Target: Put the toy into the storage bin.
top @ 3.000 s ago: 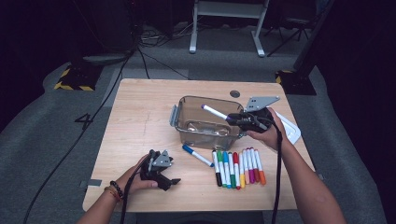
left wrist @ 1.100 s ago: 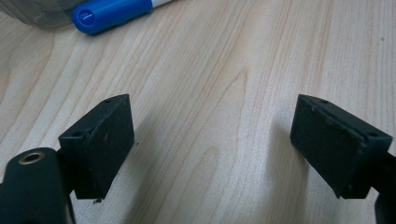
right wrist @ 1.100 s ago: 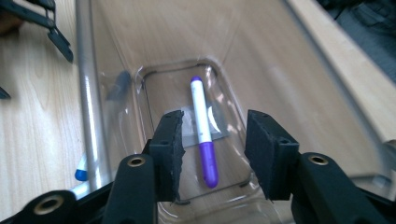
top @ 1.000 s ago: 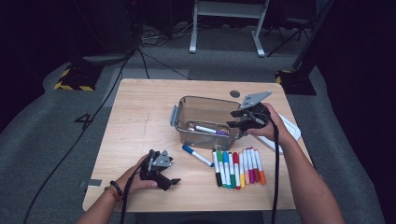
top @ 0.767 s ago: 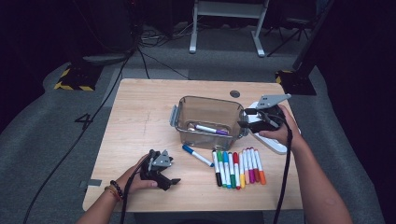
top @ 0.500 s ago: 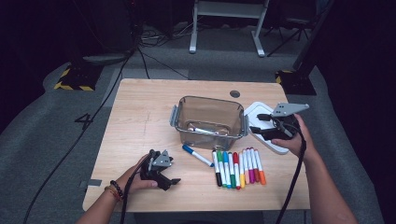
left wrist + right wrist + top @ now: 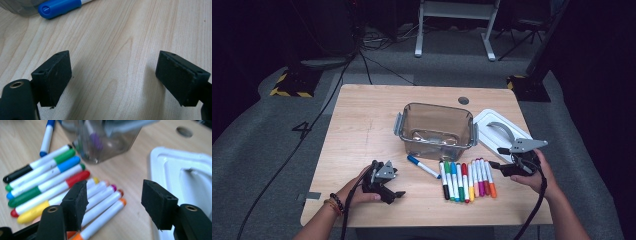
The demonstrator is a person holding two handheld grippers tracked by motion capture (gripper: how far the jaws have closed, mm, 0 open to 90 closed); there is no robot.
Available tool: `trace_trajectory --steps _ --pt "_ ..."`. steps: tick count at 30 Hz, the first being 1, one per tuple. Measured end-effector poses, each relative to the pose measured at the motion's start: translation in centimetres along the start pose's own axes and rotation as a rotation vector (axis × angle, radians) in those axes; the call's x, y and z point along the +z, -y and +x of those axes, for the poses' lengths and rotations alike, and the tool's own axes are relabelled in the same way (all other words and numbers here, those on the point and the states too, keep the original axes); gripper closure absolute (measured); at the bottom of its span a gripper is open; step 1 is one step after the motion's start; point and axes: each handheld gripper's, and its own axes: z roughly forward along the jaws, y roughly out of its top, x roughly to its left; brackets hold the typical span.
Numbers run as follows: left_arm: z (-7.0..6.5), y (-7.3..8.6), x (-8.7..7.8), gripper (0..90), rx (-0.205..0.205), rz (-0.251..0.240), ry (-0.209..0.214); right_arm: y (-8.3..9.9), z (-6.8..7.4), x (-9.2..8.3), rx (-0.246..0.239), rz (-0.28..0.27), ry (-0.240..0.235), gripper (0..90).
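Right gripper (image 7: 496, 157) is low beside the orange-capped white marker (image 7: 105, 225) that ends the row on the pale wooden table (image 7: 362, 125). Its jaws have just been opening, nothing between them. Left gripper (image 7: 113, 77) rests on the wood, jaws seemingly spread and empty, near a blue-capped marker (image 7: 60, 6).

Marker caps (image 7: 467, 170) noted as black, green, blue, red, yellow, purple, orange; lid (image 7: 502, 131) white; desk (image 7: 362, 125) pale woodgrain.

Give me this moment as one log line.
right gripper: jaws just opening, empty, by marker row | left gripper: open, empty | bin: purple marker inside
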Motion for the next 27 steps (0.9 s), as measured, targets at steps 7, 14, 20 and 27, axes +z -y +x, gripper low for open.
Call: trace_trajectory --steps 7,14,20,27 --pt "0.0 0.0 0.0 13.9 0.0 0.0 0.0 3.1 0.7 0.9 0.05 0.058 -0.029 39.3" --pt "0.0 0.0 0.0 13.9 -0.001 0.0 -0.001 4.9 0.9 1.1 0.091 0.073 -0.034 38.8" --pt "0.0 0.0 0.0 13.9 -0.001 0.0 -0.001 6.0 1.5 1.7 0.112 0.094 -0.056 38.1" --pt "0.0 0.0 0.0 13.9 -0.002 0.0 -0.001 6.2 1.7 1.7 0.117 0.091 -0.048 37.4"
